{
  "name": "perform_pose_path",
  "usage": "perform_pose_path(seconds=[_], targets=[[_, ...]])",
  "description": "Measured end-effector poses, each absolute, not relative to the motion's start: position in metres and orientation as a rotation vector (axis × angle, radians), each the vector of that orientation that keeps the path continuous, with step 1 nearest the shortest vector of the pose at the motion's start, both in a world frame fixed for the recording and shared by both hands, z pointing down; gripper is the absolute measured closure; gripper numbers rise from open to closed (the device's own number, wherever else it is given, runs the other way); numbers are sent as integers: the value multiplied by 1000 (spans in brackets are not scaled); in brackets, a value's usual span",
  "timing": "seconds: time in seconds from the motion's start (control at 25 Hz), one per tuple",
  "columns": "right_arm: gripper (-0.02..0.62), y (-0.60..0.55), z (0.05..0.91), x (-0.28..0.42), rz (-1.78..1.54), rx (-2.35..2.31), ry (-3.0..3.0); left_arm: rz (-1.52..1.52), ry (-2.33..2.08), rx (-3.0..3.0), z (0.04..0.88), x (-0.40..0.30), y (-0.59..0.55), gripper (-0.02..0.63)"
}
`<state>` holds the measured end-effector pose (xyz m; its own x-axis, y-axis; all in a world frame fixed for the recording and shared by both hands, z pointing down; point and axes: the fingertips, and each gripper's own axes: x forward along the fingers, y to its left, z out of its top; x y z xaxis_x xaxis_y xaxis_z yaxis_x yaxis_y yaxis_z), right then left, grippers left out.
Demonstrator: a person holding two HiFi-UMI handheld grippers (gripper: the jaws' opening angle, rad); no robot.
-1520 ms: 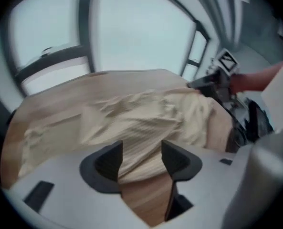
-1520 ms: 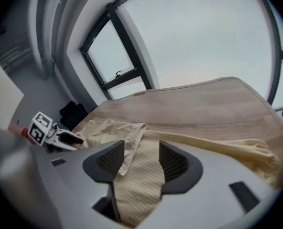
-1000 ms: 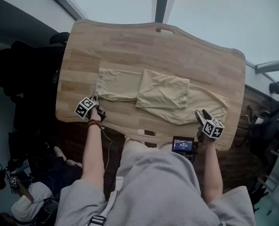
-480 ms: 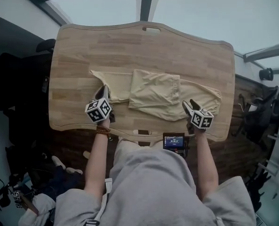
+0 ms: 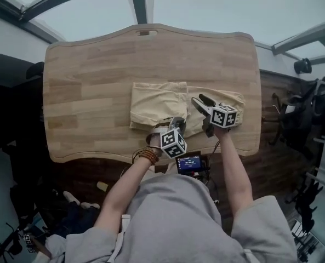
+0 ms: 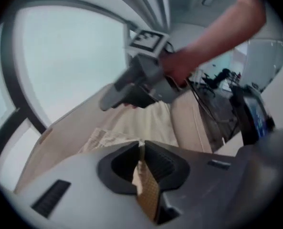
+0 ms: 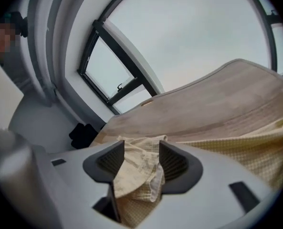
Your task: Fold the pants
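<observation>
Head view: pants (image 5: 157, 102), pale beige, lie partly folded at the centre of the wooden table (image 5: 74, 86), a squarish stack with one layer running right. The left gripper (image 5: 176, 123) is at the stack's near edge and the right gripper (image 5: 198, 99) over the right-hand layer, the two close together. Only the square black-and-white markers on the gripper cubes show. A small screen (image 5: 189, 163) at the table's near edge is lit but unreadable. Left gripper view: left gripper (image 6: 141, 150) has its jaws almost together, pinching a thin edge of pants (image 6: 148, 123) cloth. Right gripper view: right gripper (image 7: 139, 157) has its jaws partway apart, clamped on a bunched wad of pants (image 7: 256, 151) fabric that fills the gap. Judgement: the cloth is light, soft and limp. It will sag and crease wherever it is unsupported and is not fragile. Best taken at hems or fold corners, both ends at once, to keep layers aligned. No brand or garment label is legible.
</observation>
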<state>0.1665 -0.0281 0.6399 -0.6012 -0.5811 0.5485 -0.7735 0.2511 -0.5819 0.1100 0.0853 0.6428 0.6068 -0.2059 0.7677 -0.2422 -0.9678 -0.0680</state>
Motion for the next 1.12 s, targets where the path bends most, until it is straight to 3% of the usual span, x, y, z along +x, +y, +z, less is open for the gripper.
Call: perform_pose_path(seconds=[0.12, 0.44, 0.64, 0.88, 1.12], targets=[[364, -37, 655, 163, 1175, 1141, -2287, 1474, -305, 2813, 663, 94, 110, 523], [394, -51, 696, 86, 626, 523, -2228, 1851, -558, 2665, 699, -68, 53, 523], [431, -57, 681, -2, 341, 153, -2255, 1860, -455, 2711, 700, -107, 35, 517], [442, -92, 677, -118, 378, -58, -2297, 1608, -230, 2819, 696, -116, 27, 518], [457, -91, 729, -127, 464, -87, -2119, 1631, 85, 2880, 720, -114, 38, 523]])
